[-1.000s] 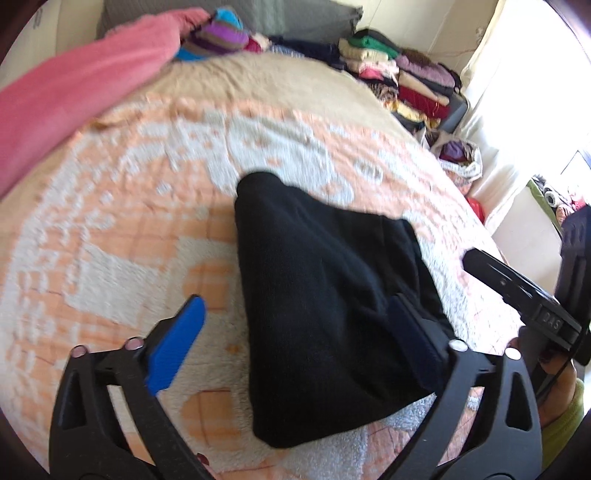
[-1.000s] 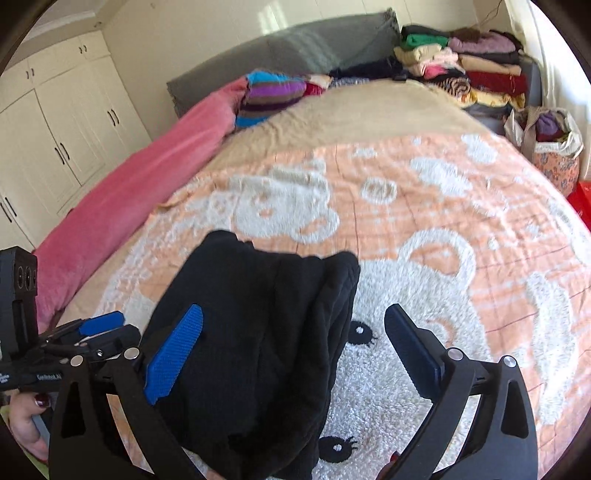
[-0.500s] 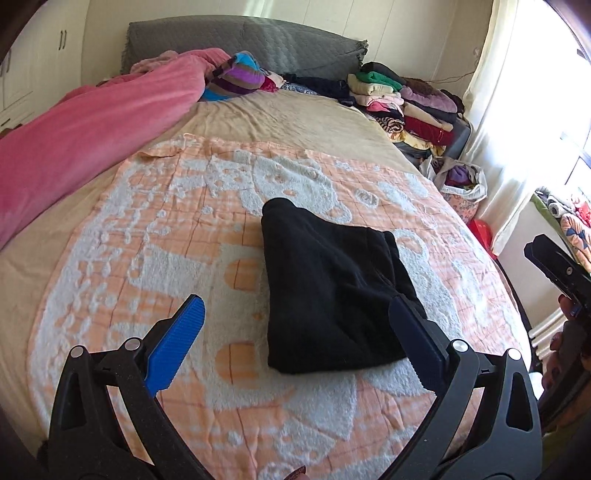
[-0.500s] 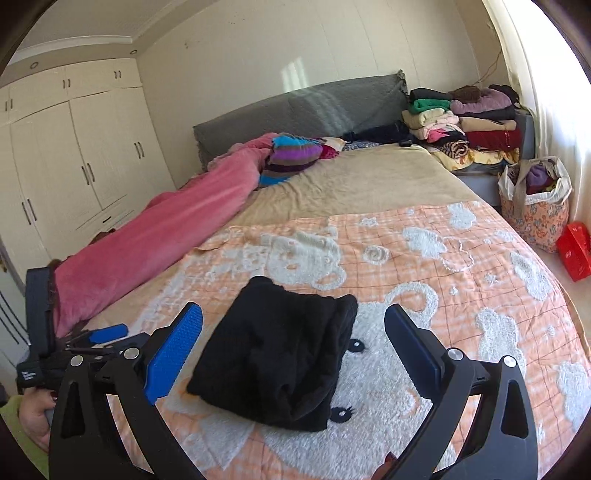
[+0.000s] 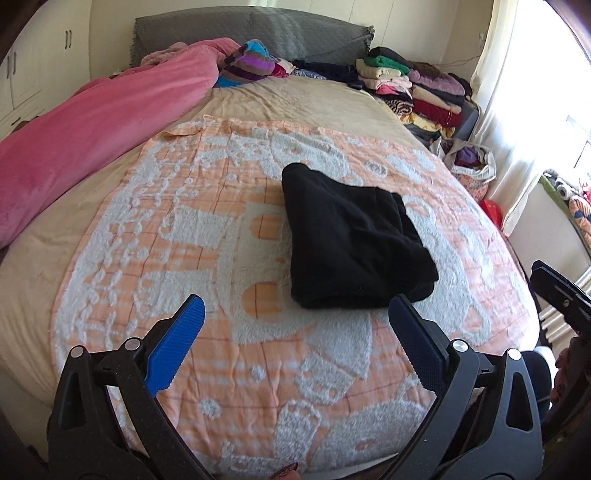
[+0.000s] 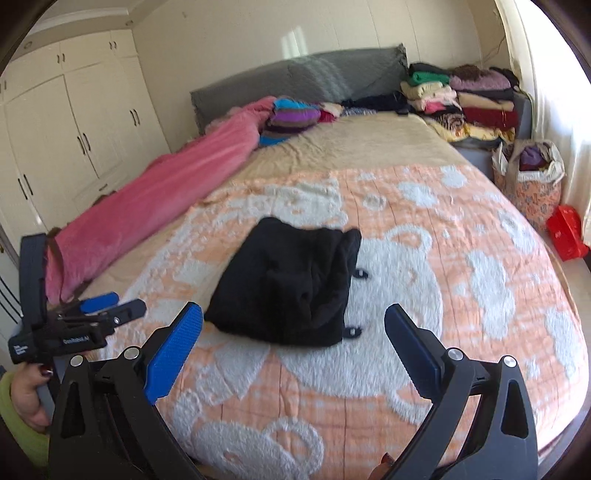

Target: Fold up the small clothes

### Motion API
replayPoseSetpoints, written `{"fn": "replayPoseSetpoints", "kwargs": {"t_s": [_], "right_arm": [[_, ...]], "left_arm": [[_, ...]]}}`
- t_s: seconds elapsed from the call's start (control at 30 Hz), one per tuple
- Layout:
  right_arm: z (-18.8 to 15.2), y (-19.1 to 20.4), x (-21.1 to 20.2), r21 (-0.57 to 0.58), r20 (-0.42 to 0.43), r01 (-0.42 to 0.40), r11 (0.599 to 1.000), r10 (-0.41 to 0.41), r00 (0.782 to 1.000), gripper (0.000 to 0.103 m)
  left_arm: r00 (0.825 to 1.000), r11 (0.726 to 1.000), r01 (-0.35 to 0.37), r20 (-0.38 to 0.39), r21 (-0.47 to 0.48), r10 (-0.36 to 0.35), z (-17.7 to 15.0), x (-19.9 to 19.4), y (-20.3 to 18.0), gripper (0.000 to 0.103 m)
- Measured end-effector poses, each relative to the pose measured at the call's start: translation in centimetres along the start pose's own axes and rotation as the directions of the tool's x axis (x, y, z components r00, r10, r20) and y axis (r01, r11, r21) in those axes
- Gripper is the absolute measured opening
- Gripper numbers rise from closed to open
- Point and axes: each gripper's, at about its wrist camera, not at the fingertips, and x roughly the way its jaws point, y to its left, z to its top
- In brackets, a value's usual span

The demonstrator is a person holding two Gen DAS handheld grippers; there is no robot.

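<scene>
A black garment (image 5: pixel 351 240) (image 6: pixel 291 284) lies folded into a compact bundle on the orange and white bear blanket (image 5: pixel 192 229) (image 6: pixel 424 280) on the bed. My left gripper (image 5: pixel 295 310) is open and empty, held back above the blanket's near edge, short of the bundle. My right gripper (image 6: pixel 293 314) is open too, with nothing between its fingers, and sits just short of the bundle's near side. In the right wrist view the left gripper (image 6: pixel 110 308) shows at the left, held by a hand (image 6: pixel 27 395).
A long pink duvet (image 5: pixel 92 122) (image 6: pixel 155 206) runs along the bed's left side. Stacks of folded clothes (image 5: pixel 417 88) (image 6: pixel 465 99) sit at the far right near the grey headboard (image 5: pixel 251 33). A fabric bag (image 6: pixel 528 177) and a red bag (image 6: pixel 565 232) stand on the floor on the right.
Both grippers have pulled back and up from the black garment, which now lies farther off. One second ago their fingers were right at the bundle's sides.
</scene>
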Motion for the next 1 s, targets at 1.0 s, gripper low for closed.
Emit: {"fn": "replayPoseSetpoints", "kwargs": {"t_s": [1.0], "right_arm": [[-2.1,1.5,1.0,-0.059,-0.070,0.011,0.998,-0.016,0.997,0.099]], "left_arm": [[1.000,0.999,-0.030,0.006,-0.016,0.030,-1.4,-1.0,-0.1,0.094]]}}
